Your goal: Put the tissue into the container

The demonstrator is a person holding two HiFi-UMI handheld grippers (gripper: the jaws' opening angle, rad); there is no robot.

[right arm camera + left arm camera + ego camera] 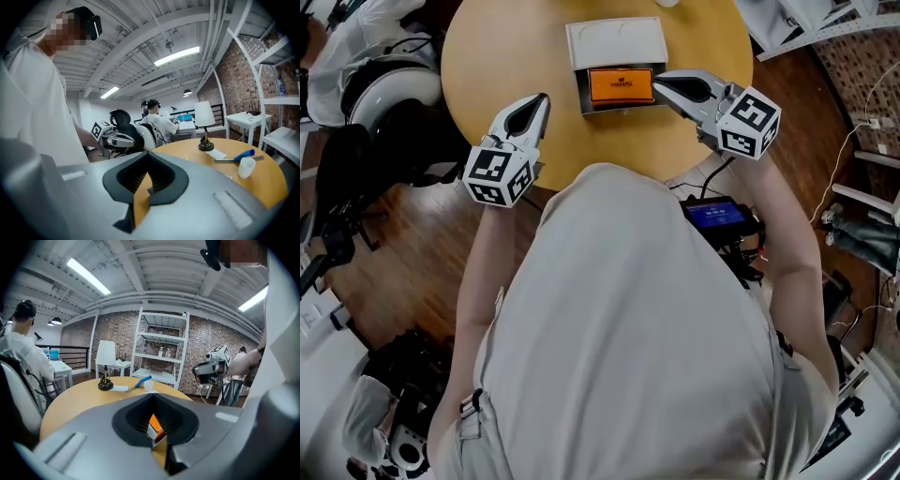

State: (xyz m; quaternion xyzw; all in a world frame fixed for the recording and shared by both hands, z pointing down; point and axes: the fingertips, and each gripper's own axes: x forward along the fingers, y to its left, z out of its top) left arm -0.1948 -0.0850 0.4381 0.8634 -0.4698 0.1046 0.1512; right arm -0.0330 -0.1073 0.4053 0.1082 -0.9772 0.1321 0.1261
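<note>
Tissue (621, 84) on surface (487, 56), against 6 o'clock side of container (616, 42), long axis 9-to-3. Right gripper (659, 83) clenched, empty, tip just beside tissue at 3 o'clock. Left gripper (543, 99) clenched, empty, farther off at 7 o'clock.

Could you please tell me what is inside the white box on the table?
An orange packet lies in the open white box; anything beneath the packet is covered and cannot be seen.
</note>
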